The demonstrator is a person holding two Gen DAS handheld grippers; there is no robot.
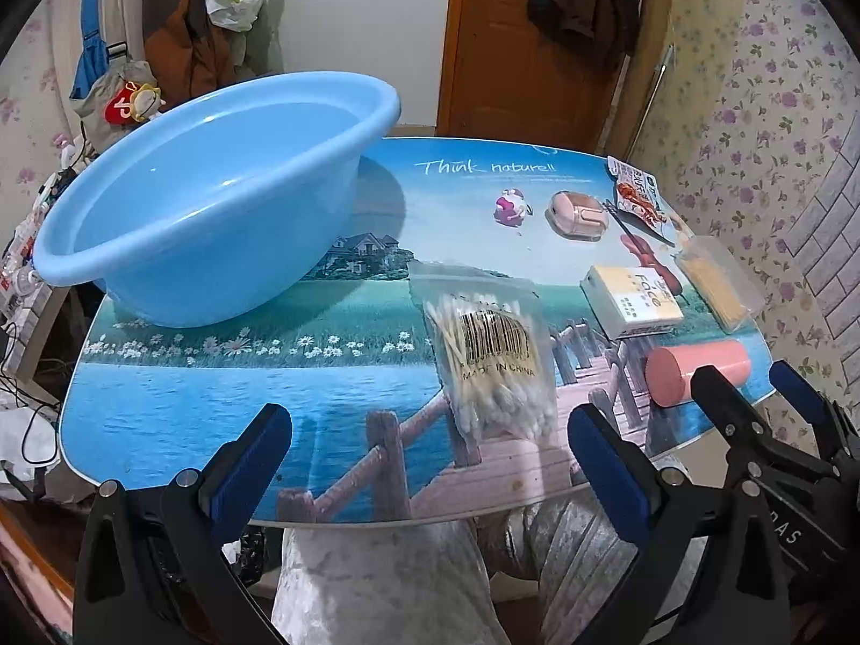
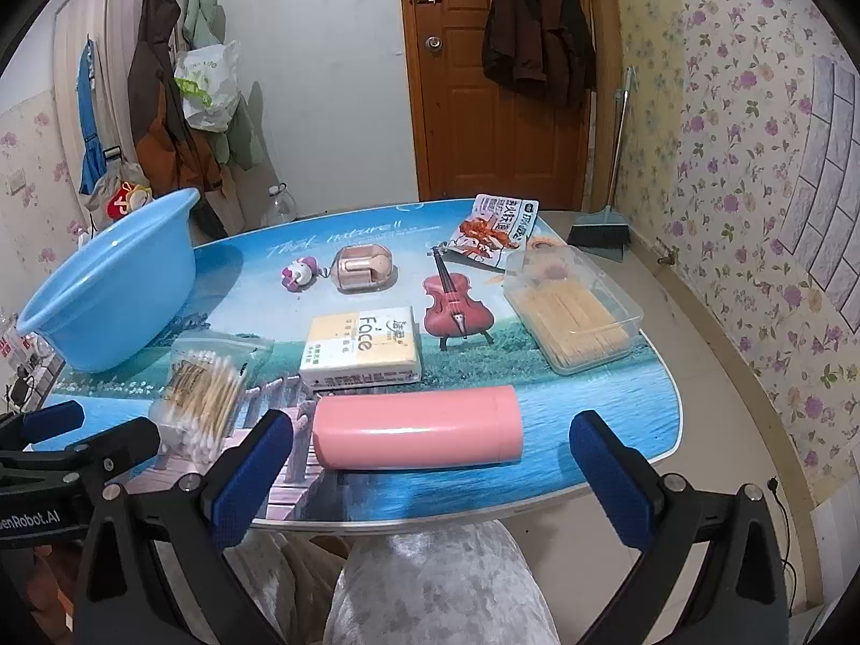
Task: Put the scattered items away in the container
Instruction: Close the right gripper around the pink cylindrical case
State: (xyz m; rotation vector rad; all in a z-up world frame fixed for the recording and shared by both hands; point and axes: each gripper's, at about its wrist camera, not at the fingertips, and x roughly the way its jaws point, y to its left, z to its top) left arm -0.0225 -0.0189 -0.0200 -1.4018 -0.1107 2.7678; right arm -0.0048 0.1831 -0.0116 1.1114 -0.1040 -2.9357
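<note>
An empty light blue basin [image 1: 215, 199] stands at the table's back left; it also shows in the right wrist view [image 2: 113, 285]. A bag of cotton swabs [image 1: 492, 360] [image 2: 199, 392] lies just ahead of my open, empty left gripper [image 1: 430, 462]. A pink cylinder [image 2: 419, 435] [image 1: 696, 376] lies on its side just ahead of my open, empty right gripper [image 2: 430, 462]. Farther back lie a tissue pack [image 2: 363, 346], a clear box of sticks [image 2: 572, 306], a snack packet [image 2: 494, 228], a pink case [image 2: 363, 266] and a small toy [image 2: 298, 274].
The table [image 2: 618, 430] has a printed landscape top with a painted violin. The person's knees [image 2: 424, 586] are under its near edge. A door, hung coats and a dustpan [image 2: 599, 234] stand behind; floral wall at right.
</note>
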